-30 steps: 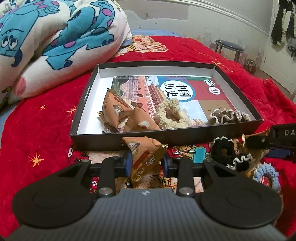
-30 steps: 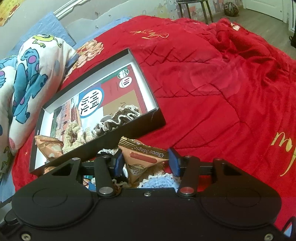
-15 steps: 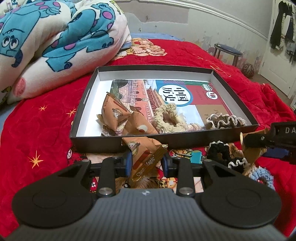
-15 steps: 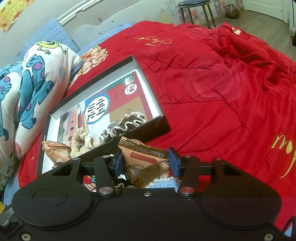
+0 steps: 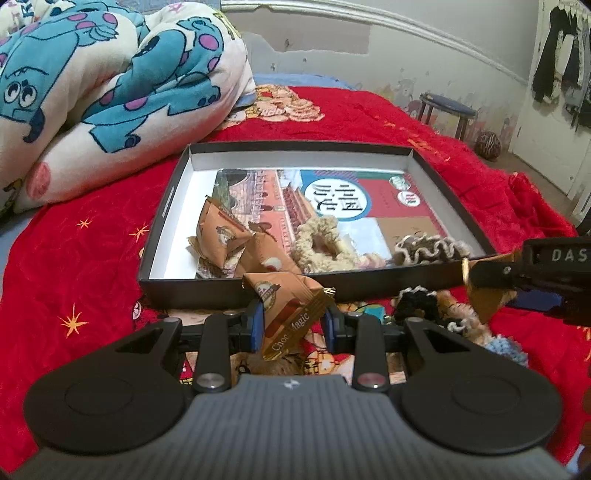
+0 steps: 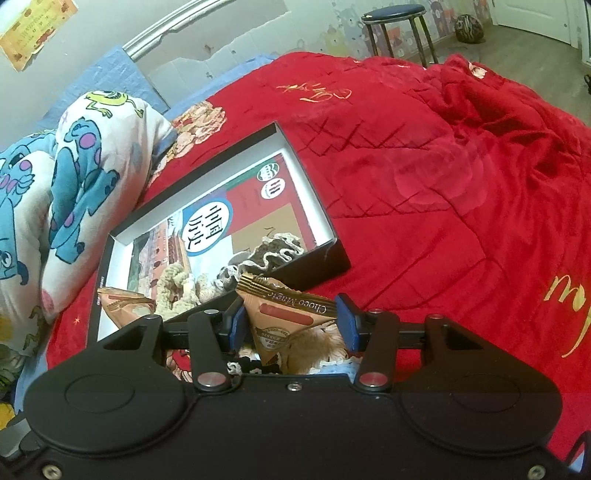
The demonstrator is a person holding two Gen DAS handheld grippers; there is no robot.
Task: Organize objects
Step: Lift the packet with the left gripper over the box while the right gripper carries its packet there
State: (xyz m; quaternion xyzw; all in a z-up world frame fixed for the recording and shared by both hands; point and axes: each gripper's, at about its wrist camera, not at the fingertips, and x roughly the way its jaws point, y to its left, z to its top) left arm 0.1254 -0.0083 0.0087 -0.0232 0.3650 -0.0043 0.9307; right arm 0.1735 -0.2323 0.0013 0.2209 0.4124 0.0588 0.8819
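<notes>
While both tools hang above the red bedspread (image 6: 443,184), I record the following. My left gripper (image 5: 291,325) is clamped on a brown snack packet (image 5: 288,310) (gold edge lettered "Choc Magic"), which sits tilted between the blue pads just near the front wall of the shallow black box (image 5: 170,206). My right gripper (image 6: 288,321) likewise grips a second brown packet (image 6: 284,314), triangular, lettered "Choco Magic", pinched at both sides and held just above the box's near right corner.

Inside the box I note a printed sheet (image 5: 332,195) covering the floor, two more brown packets (image 5: 221,236) at the near left, a beige crocheted scrunchie (image 5: 321,240) at the near centre, and a brown-and-cream ruffled scrunchie (image 5: 428,249) at the near right, against the front wall.

Outside the box, near its front wall and to the right of my left gripper, lie a black scrunchie with white trim (image 5: 424,306) and a light blue crocheted one (image 5: 506,345); a teal clip (image 5: 373,309) shows partly between them and the gripper. In the left view the right gripper's finger enters from the right edge, its packet partly hidden behind it.

A folded cartoon-print blanket (image 5: 92,92) rests on the bed, far left of the box. A stool (image 6: 395,22) stands beyond the bed's far edge.
</notes>
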